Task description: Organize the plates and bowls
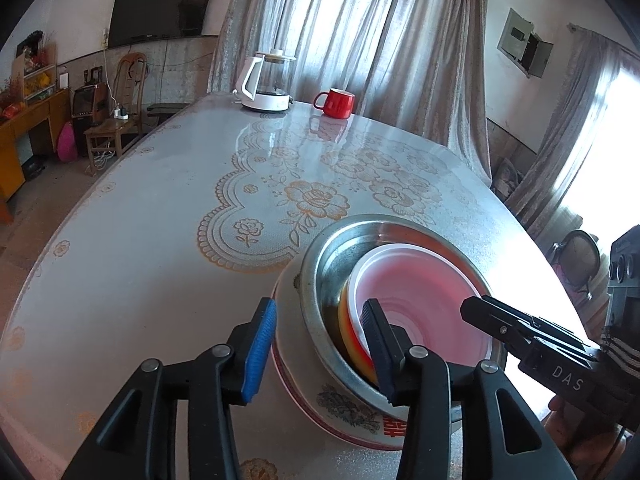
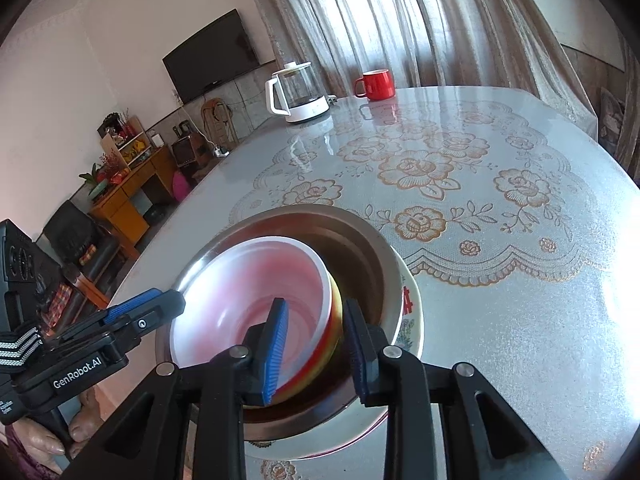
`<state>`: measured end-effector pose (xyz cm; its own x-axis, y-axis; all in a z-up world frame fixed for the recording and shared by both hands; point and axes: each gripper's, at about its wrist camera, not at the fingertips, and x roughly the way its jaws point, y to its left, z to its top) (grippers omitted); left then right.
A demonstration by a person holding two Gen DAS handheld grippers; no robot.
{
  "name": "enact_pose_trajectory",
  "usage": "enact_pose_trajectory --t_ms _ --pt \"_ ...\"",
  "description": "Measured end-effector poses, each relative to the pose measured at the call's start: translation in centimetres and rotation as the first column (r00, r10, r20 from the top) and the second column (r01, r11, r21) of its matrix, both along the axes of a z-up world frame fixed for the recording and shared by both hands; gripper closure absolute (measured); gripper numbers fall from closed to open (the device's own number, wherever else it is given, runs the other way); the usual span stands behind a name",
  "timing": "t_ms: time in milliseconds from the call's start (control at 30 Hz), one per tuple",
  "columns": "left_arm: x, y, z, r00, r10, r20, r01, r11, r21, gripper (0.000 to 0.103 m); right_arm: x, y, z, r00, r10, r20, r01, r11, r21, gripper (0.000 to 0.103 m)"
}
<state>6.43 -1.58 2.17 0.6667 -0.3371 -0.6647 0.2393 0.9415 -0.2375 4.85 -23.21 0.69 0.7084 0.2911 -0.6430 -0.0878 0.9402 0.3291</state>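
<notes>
Stack: three nested vessels at the lower centre of both views, on the table near its close edge.
Ceramic plate (image 1: 352, 412): bottom of the stack; white glazed, shallow, with a printed floral motif, red characters and a thin red rim line.
Steel bowl (image 1: 332, 264): sits in the plate; round, thin-walled, polished metal with a rolled lip, its inside mirroring red and orange.
Plastic bowl (image 1: 416, 292): innermost, tilted against the steel wall; smooth white-pink inside, red and yellow-orange bands outside.
Left gripper (image 1: 320, 344): lower centre of the left wrist view; black angular arms, ribbed blue pad on one finger, dark ribbed pad on the other. Its jaws straddle the near rims of the plate and steel bowl, one finger outside the stack and one inside; the blue pad stands clear of the plate, so nothing is clamped.
Right gripper (image 2: 316, 344): lower centre of the right wrist view; same build. Jaws set narrow around the plastic bowl's wall, blue pad inside, dark pad outside; whether the pads press on it I cannot tell.
Table (image 1: 140, 260): broad, rounded, covered with a glossy clear sheet over grey lace-like cloth with golden rose patterns and scalloped border.
Kettle (image 1: 266, 84): upper centre, far table edge; glass body, white plastic handle and base.
Red mug (image 1: 336, 102): just right of the kettle, glossy, cylindrical.
Curtains (image 1: 360, 40): behind, grey, pleated, sheer.
</notes>
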Motion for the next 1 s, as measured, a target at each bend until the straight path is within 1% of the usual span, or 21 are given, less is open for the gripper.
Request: enact_pose_trajectory --t_ms 133,233,300,333,367,500,533,567,600,667,833,1000 --pt "-0.4 0.3 0.3 0.999 0.026 0.022 -0.026 1.000 0.015 0.052 -0.3 0.4 0.3 1.000 -0.005 0.019 0.006 1.000 -0.020 0.071" --pt "-0.9 0.5 0.6 0.998 0.047 0.037 -0.048 0.999 0.024 0.047 -0.5 0.6 0.8 0.999 -0.013 0.041 0.015 0.999 -0.034 0.068" --pt "-1.2 0.6 0.8 0.996 0.070 0.052 -0.072 0.996 0.043 0.043 -0.9 0.7 1.2 0.998 -0.027 0.061 0.029 0.999 -0.042 0.066" --pt "-1.5 0.6 0.9 0.994 0.087 0.069 -0.091 0.994 0.062 0.038 -1.1 0.7 1.4 0.997 -0.034 0.070 0.037 0.998 -0.044 0.065" --pt "-1.8 0.6 1.0 0.991 0.102 0.084 -0.109 0.991 0.076 0.031 -1.3 0.7 1.6 0.996 -0.045 0.079 0.049 0.998 -0.048 0.064" --pt "-2.8 0.8 1.2 0.981 0.150 0.120 -0.163 0.981 0.107 0.022 -2.3 1.0 2.3 0.988 -0.105 0.116 0.113 0.991 -0.067 0.063" --pt "-3.2 0.8 1.2 0.979 0.156 0.131 -0.171 0.979 0.113 0.016 -2.5 1.0 2.4 0.985 -0.122 0.120 0.131 0.989 -0.069 0.063" --pt "-3.4 0.7 1.2 0.977 0.159 0.140 -0.176 0.977 0.117 0.014 -2.7 1.2 2.4 0.982 -0.138 0.126 0.148 0.986 -0.075 0.062" --pt "-3.6 0.7 1.2 0.976 0.161 0.147 -0.179 0.976 0.121 0.013 -2.9 1.3 2.3 0.980 -0.151 0.131 0.163 0.983 -0.085 0.062" --pt "-4.1 0.5 1.2 0.974 0.160 0.158 -0.180 0.976 0.124 0.009 -3.4 1.8 2.3 0.977 -0.164 0.139 0.179 0.979 -0.102 0.056" --pt "-4.9 0.4 1.3 0.974 0.160 0.162 -0.179 0.978 0.108 0.002 -4.1 2.2 2.4 0.969 -0.190 0.160 0.212 0.969 -0.131 0.055" --pt "-5.1 0.1 1.2 0.973 0.165 0.160 -0.184 0.976 0.116 0.000 -4.5 2.0 2.4 0.965 -0.204 0.166 0.227 0.964 -0.137 0.054"
